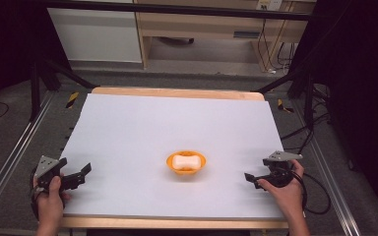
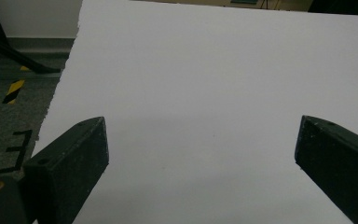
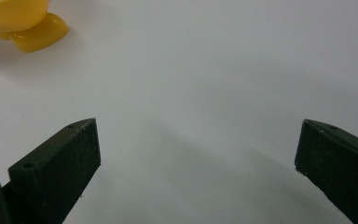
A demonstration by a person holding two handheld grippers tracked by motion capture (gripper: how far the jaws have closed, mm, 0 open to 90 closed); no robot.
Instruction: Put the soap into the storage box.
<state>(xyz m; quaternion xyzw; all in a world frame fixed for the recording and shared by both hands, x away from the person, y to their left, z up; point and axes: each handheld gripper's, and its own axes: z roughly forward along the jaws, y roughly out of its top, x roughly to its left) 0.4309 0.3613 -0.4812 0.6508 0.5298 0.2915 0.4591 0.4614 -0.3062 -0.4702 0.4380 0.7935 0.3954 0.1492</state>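
Observation:
An orange bowl (image 1: 186, 162) sits on the white table sheet (image 1: 172, 128) a little in front of its middle, with a white block (image 1: 185, 161) lying in it. Near the front left corner a hand holds my left gripper (image 1: 80, 170), open with nothing between its jaws. My right gripper (image 1: 257, 169), also open and empty, is held near the front right edge, to the right of the bowl. In the right gripper view the bowl (image 3: 21, 18) shows at the top left, beyond my right gripper (image 3: 198, 140). The left gripper view shows my left gripper (image 2: 200, 137) over bare white sheet.
The sheet covers a wooden table (image 1: 177, 93) whose edge shows at the back and front. Metal rails (image 1: 10, 157) run along both sides on a grey floor. Black stand legs (image 1: 54, 69) and cables (image 1: 320, 187) lie beyond the table; a wooden cabinet (image 1: 202, 24) stands at the back.

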